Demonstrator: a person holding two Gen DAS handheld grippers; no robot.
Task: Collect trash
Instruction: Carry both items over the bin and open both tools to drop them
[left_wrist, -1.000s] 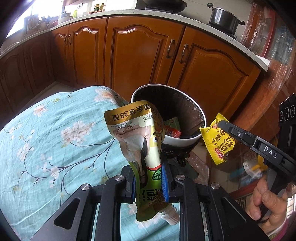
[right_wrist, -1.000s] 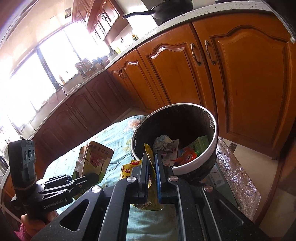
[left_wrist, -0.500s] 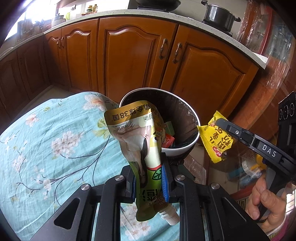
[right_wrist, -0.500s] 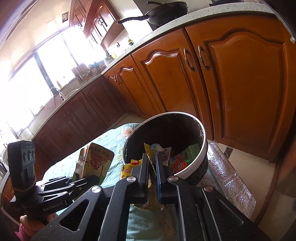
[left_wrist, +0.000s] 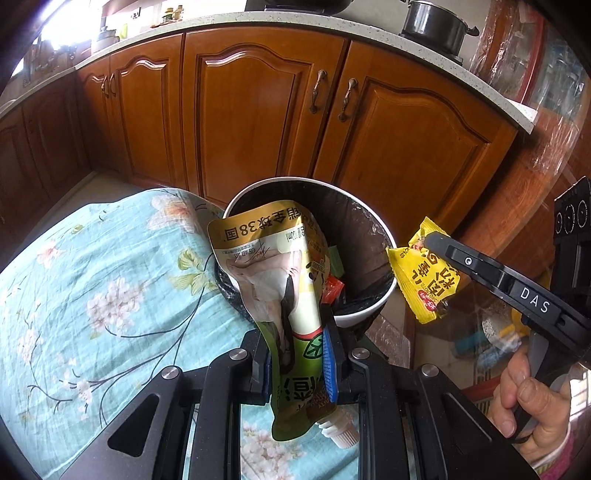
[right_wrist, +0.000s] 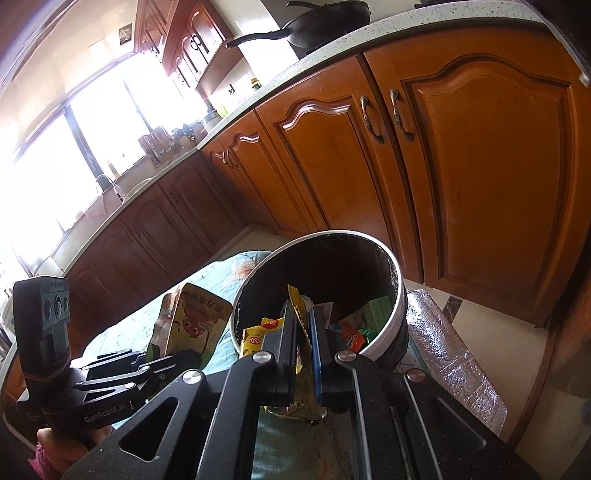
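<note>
My left gripper (left_wrist: 295, 354) is shut on a crumpled green and gold drink pouch (left_wrist: 280, 280) with a white spout, held upright just before the round trash bin (left_wrist: 369, 314). The bin, white-rimmed with a black liner, holds several wrappers. Seen from the left wrist, my right gripper (left_wrist: 428, 240) pinches a yellow snack wrapper (left_wrist: 424, 280) beside the bin's right rim. In the right wrist view my right gripper (right_wrist: 303, 317) is shut on that yellow wrapper (right_wrist: 299, 306) edge-on, at the near rim of the bin (right_wrist: 399, 325). The left gripper (right_wrist: 184, 360) and pouch (right_wrist: 192, 321) show at lower left.
A table under a light blue floral cloth (left_wrist: 92, 295) lies to the bin's left. Wooden cabinet doors (left_wrist: 258, 122) under a speckled counter stand behind the bin. A pot (left_wrist: 432, 24) and a pan (right_wrist: 325, 22) sit on the counter. A person's hand (left_wrist: 532, 402) grips the right tool's handle.
Both grippers have drifted toward the bin with their wrappers; the bin sits lower and nearer the middle in both views. Neither grip has changed.
</note>
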